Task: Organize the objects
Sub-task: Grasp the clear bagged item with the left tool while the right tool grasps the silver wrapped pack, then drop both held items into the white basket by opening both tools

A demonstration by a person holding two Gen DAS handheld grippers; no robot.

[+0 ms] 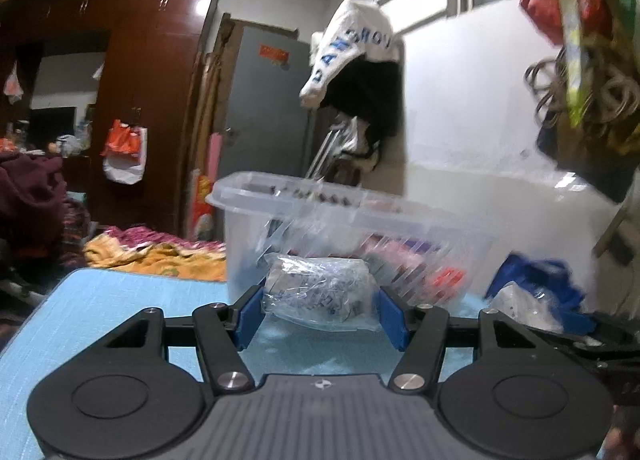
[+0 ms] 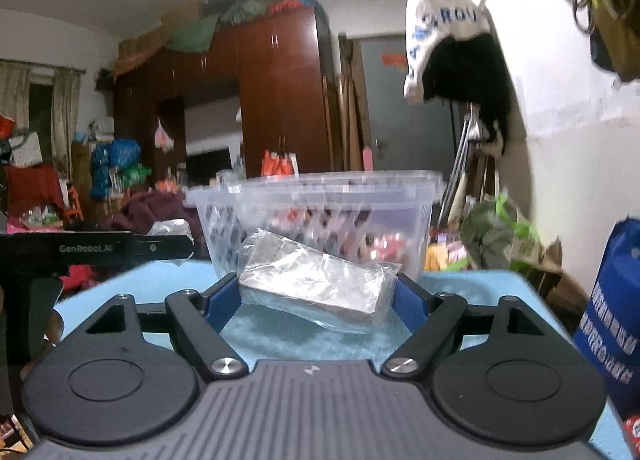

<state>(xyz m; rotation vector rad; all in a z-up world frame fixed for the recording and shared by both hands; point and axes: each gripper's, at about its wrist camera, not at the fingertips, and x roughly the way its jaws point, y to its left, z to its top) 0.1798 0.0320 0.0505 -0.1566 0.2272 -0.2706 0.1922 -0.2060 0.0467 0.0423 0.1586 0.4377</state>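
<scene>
My left gripper point(image 1: 321, 310) is shut on a crinkly clear plastic packet with blue print point(image 1: 320, 288), held above the light blue table point(image 1: 120, 300). My right gripper point(image 2: 316, 300) is shut on a flat silver packet in clear wrap point(image 2: 316, 280), tilted down to the right. A clear plastic bin point(image 1: 352, 228) with colourful packets inside stands just beyond both grippers; it also shows in the right wrist view point(image 2: 320, 204). The left gripper with its packet shows from the side in the right wrist view point(image 2: 168, 236), to the left of the bin.
A blue bag point(image 2: 612, 320) stands at the table's right edge. A blue bag and a plastic packet point(image 1: 532, 292) lie right of the bin. Clothes hang on the white wall point(image 1: 360, 72). A brown wardrobe point(image 1: 152, 80) and cluttered bed lie beyond.
</scene>
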